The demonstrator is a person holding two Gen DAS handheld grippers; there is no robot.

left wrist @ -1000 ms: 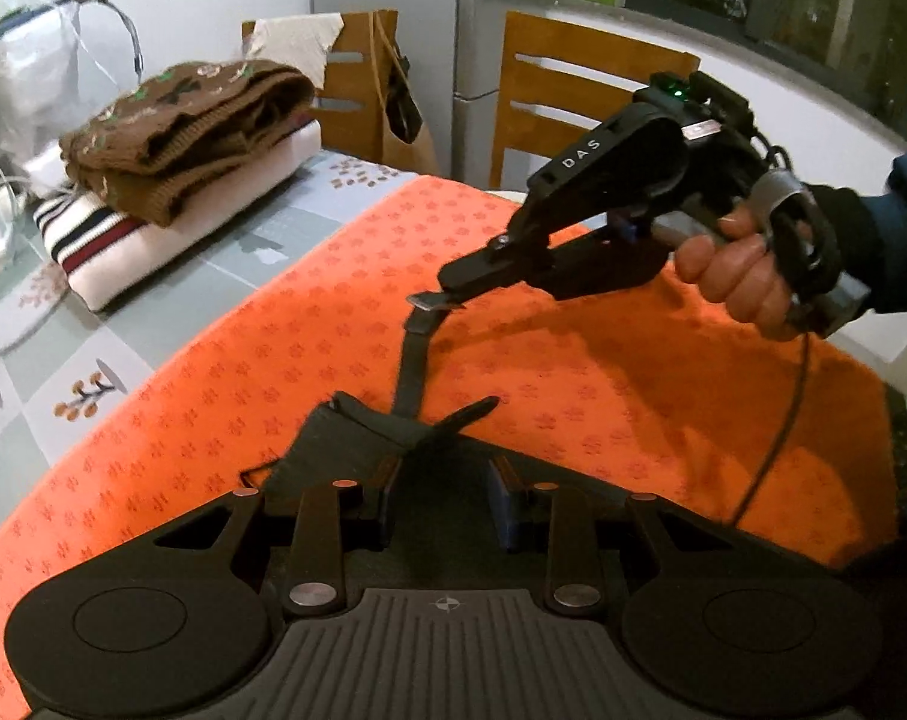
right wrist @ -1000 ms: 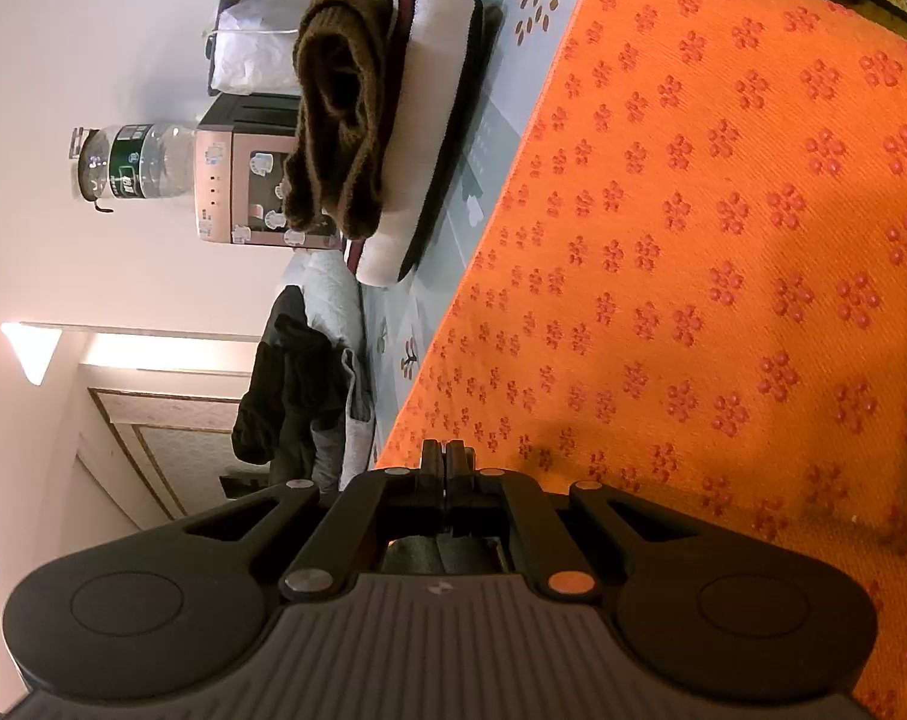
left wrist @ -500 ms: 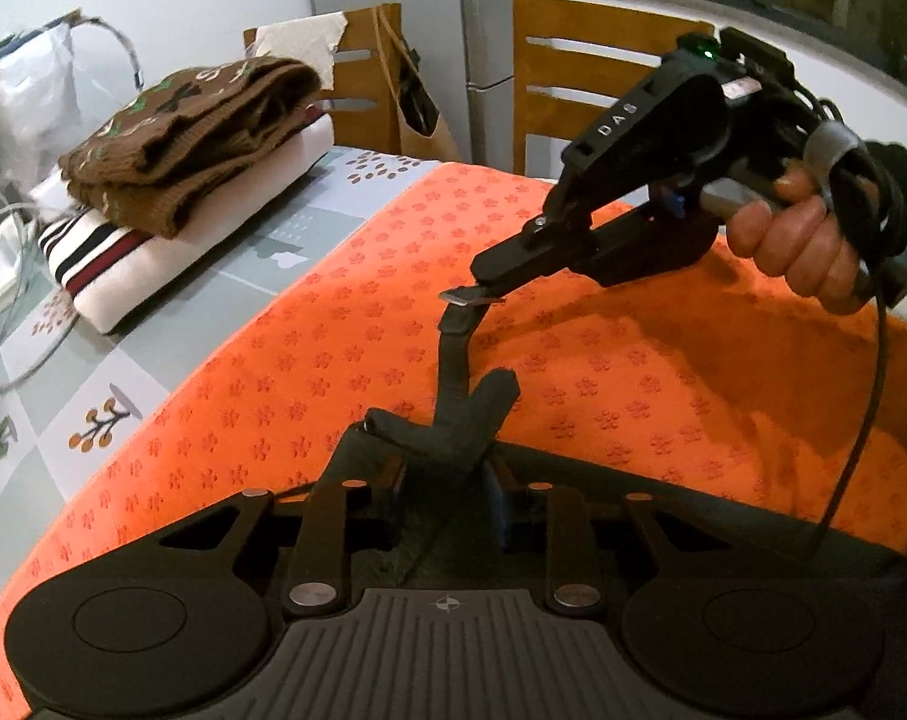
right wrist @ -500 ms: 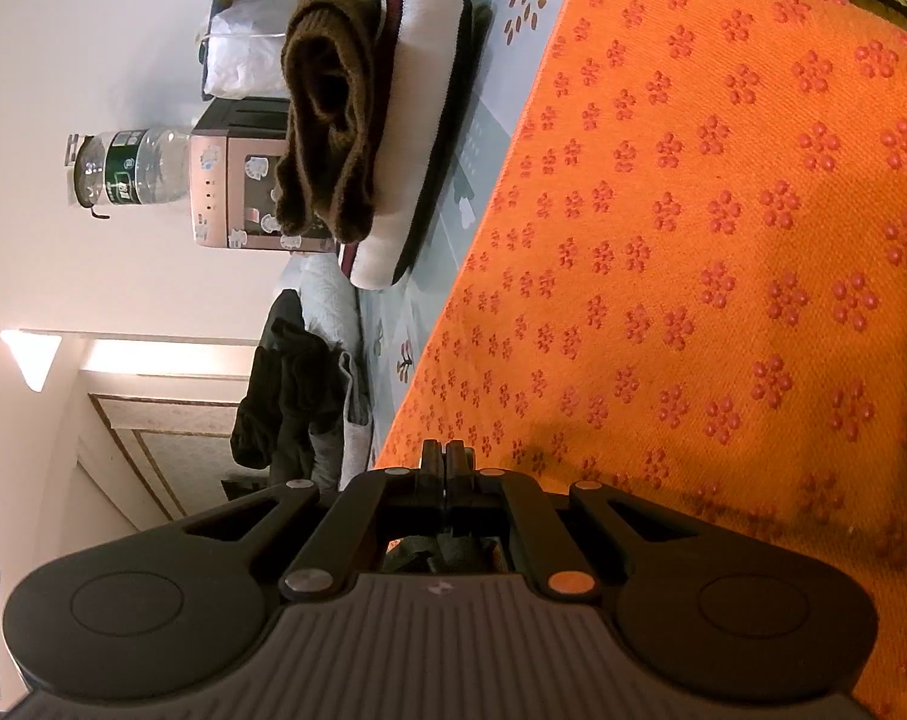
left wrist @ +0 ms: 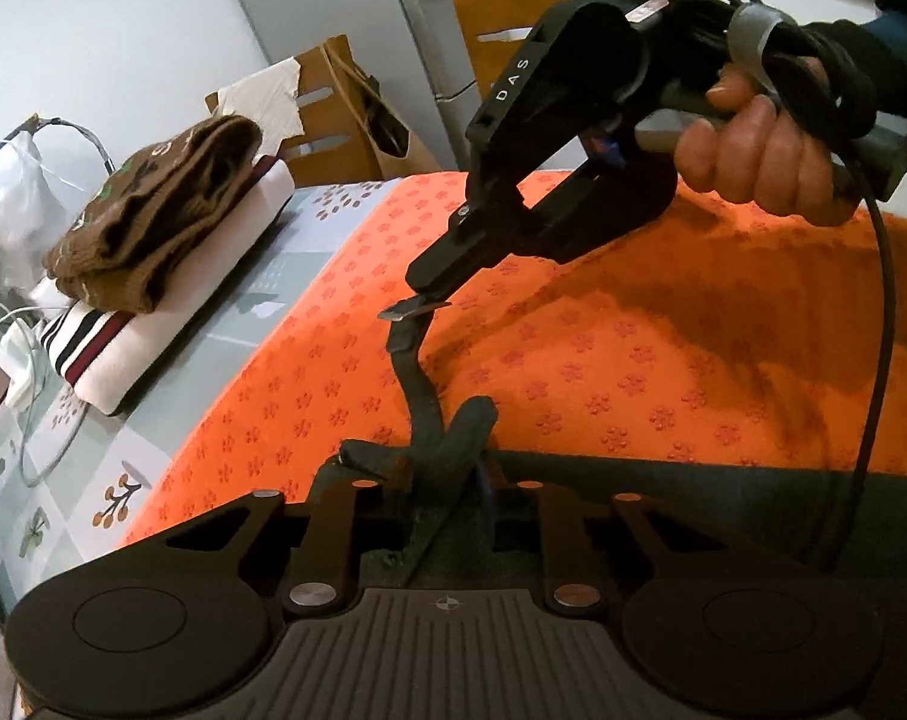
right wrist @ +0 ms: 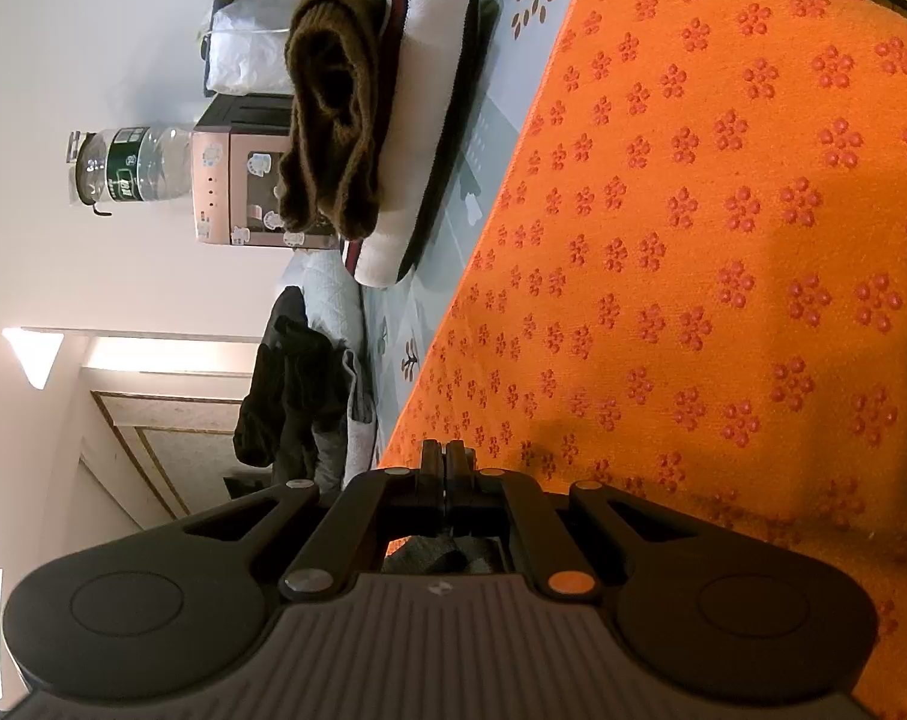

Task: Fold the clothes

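- My right gripper [left wrist: 420, 309], centre of the left wrist view, is pinched tight on the end of a narrow strap of a dark grey, soft fabric garment [left wrist: 447, 438], which it holds off the table.
- My left gripper [left wrist: 435, 480], at the bottom of the same view, looks clamped on a bunched part of that garment; cloth hides the tips, so I judge this from the folds gathered between them.
- The garment hangs between the two grippers, above the near edge of an orange cloth [left wrist: 633, 360] with a raised flower pattern that covers the table; its body runs along the bottom right as a dark band.
- I judge the garment light and limp: the strap sags and twists, so it will not hold a shape by itself. The strap is thin and could slip, so seams or strap roots are the safer hold.
- The orange cloth looks nubby and grippy, which should help a fold stay put.
- Upper left: a folded brown knitted sweater [left wrist: 153, 210] lies on a folded white garment with dark and red stripes [left wrist: 171, 312].
- In the right wrist view the two fingers [right wrist: 432, 468] are pressed together.
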